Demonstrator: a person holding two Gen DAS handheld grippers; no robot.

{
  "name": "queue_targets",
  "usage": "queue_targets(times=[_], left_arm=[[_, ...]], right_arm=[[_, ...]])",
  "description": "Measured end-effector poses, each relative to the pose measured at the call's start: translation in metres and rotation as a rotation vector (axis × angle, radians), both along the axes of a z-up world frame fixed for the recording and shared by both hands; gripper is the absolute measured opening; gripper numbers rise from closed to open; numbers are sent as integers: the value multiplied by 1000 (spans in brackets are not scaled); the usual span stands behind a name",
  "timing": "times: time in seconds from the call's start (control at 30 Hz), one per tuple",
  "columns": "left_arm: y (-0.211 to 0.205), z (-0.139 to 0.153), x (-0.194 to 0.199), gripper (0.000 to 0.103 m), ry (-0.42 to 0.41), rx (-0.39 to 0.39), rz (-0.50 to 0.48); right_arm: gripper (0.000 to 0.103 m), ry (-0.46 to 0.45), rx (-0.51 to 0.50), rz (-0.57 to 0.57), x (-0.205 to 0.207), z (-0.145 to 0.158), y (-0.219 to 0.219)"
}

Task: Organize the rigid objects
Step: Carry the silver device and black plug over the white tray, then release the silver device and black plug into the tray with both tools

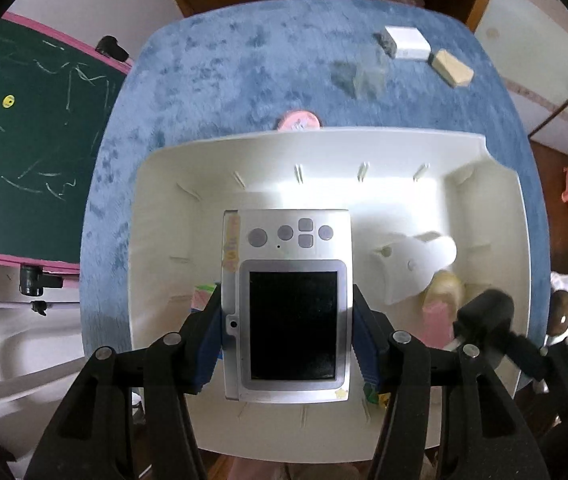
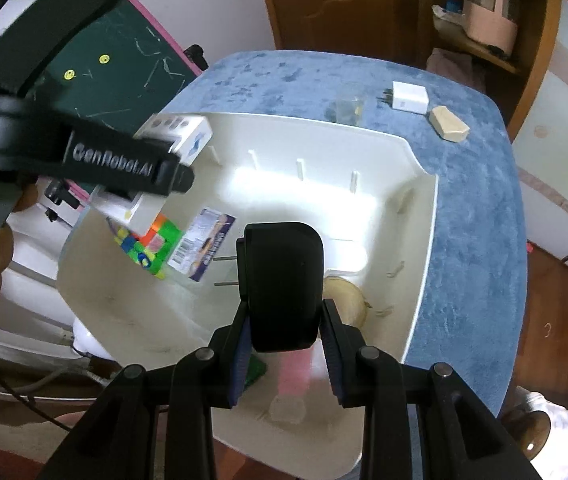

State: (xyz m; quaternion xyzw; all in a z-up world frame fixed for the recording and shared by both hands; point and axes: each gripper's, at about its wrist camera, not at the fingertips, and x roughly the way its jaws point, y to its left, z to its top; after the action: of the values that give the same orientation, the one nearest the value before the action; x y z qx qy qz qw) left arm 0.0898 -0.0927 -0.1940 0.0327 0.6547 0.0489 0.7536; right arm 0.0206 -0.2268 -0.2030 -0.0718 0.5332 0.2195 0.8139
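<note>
Two tongs hang over the white bin: the left tongs grip a silver camera, the right tongs clamp a black plug, both above the bin's inside.

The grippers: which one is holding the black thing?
The right gripper: its pads clamp a black plug adapter over the white bin. The left gripper grips a silver camera.

In the left wrist view the silver camera hides most of the colourful cube beneath it. A clear object on the blue cloth is too blurred to identify. In the right wrist view the black adapter covers part of the pink item and the round wooden piece.
</note>
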Motion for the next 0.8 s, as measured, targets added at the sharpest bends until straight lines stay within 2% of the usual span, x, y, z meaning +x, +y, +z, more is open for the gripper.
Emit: queue_targets(times=[0.4, 0.47, 0.53, 0.6, 0.7, 0.8], left_arm=[[-6, -22, -1, 60, 65, -50, -5], [-6, -24, -2, 60, 75, -69, -2], [-7, -26, -2, 60, 81, -85, 1], [-8, -27, -1, 60, 87, -96, 3], [-10, -27, 0, 62, 89, -102, 4], [-11, -18, 1, 69, 44, -102, 0]], right_arm=[[34, -41, -51, 12, -4, -2, 1], [43, -46, -48, 7, -4, -1, 0], [60, -71, -48, 5, -5, 4, -1], [67, -112, -47, 1, -8, 10, -2], [67, -148, -58, 4, -12, 15, 0], [67, -148, -67, 6, -12, 13, 0]])
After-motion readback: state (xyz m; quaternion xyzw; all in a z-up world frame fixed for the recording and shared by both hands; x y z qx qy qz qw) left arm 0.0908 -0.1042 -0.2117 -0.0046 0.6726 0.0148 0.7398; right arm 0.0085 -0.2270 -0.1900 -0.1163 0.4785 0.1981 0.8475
